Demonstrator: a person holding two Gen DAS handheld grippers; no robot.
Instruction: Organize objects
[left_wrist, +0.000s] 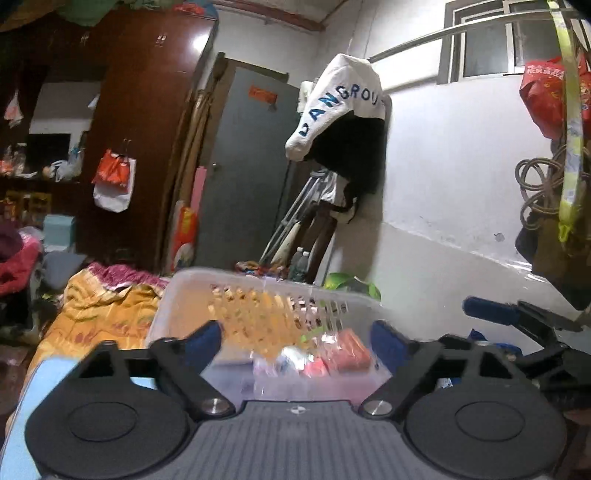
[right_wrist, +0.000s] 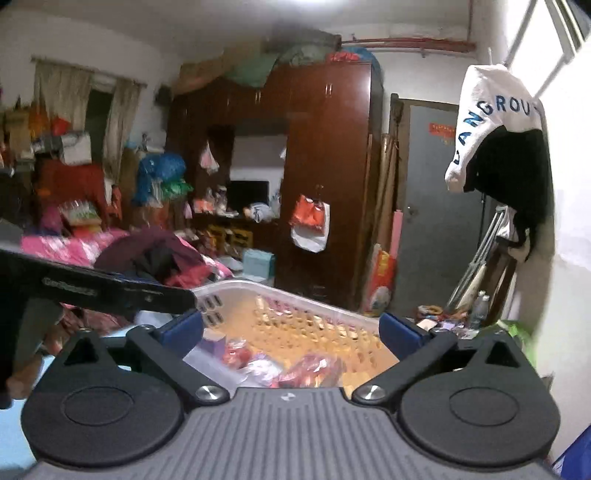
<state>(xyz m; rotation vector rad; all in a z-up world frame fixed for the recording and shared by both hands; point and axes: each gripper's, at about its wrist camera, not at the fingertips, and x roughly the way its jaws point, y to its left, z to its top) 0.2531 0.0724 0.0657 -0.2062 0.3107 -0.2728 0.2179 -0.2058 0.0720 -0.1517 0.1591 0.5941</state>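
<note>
A translucent plastic basket (left_wrist: 258, 277) (right_wrist: 258, 287) with slotted walls sits on the bed just ahead of both grippers. Several packets lie in it: a red one (left_wrist: 349, 350) (right_wrist: 314, 369) and paler pink and clear ones beside it. My left gripper (left_wrist: 297, 334) hangs open over the basket's near side, with nothing between its blue pads. My right gripper (right_wrist: 293, 323) is open too, above the same near side, and holds nothing. In the left wrist view one blue finger (left_wrist: 487, 312) of the right gripper shows at the right.
An orange patterned quilt (left_wrist: 103, 314) lies left of the basket. Behind stand a dark wooden wardrobe (left_wrist: 140, 110) and a grey door (left_wrist: 243, 166). A white printed garment (left_wrist: 332, 103) hangs from a rail by the white wall. Clothes are heaped on the bed (right_wrist: 159, 254).
</note>
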